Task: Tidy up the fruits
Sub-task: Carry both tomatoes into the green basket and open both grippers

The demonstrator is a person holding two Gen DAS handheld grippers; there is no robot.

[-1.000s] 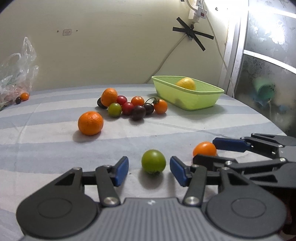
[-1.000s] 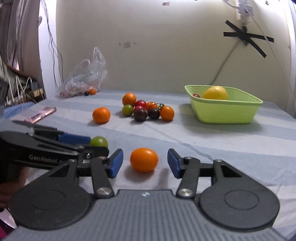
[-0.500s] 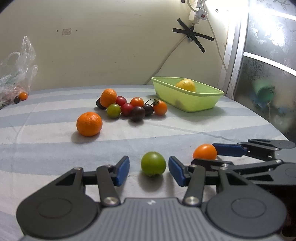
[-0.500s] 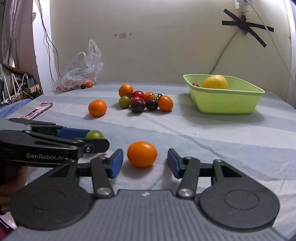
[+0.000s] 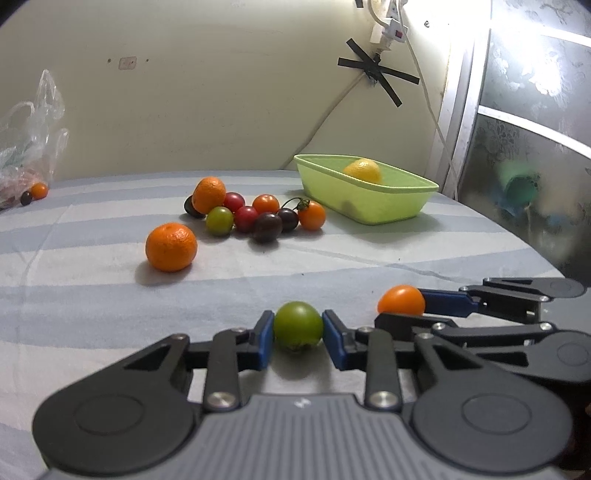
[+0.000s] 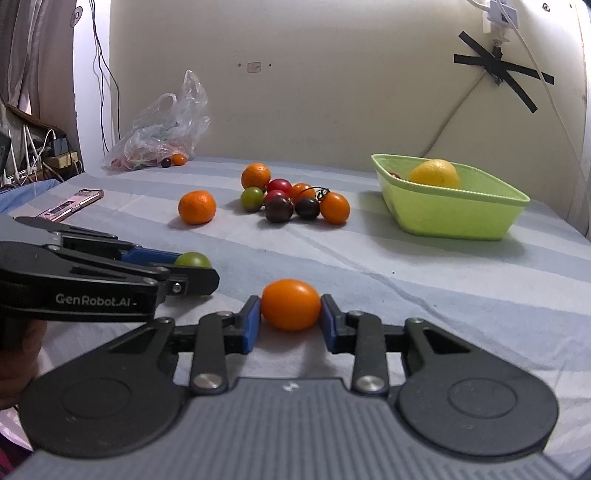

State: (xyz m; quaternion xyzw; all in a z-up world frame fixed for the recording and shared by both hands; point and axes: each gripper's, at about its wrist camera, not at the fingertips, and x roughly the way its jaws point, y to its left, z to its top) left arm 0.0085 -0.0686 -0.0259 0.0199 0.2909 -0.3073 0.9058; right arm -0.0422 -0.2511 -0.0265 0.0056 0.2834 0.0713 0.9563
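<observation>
Both hand-held grippers closed: left (image 5: 297,328) on green tomato (image 5: 297,324).

Striped cloth (image 6: 424,266) covered the surface, pale blue and white bands. Clear plastic bag (image 6: 162,125) sat crumpled at the far left by the wall (image 6: 314,92), something reddish inside, contents hard to tell. Pink flat item, possibly a phone (image 6: 72,204), lay on the cloth's left edge. Cables (image 6: 33,147) and a plug block sat beyond it, by a curtain (image 6: 37,55). Black tape cross (image 6: 498,68) held a white cord (image 6: 546,85) to the wall under a socket strip (image 5: 388,27). Frosted glass panel (image 5: 535,129) stood on the right, a blurred green shape (image 5: 517,186) behind it.
</observation>
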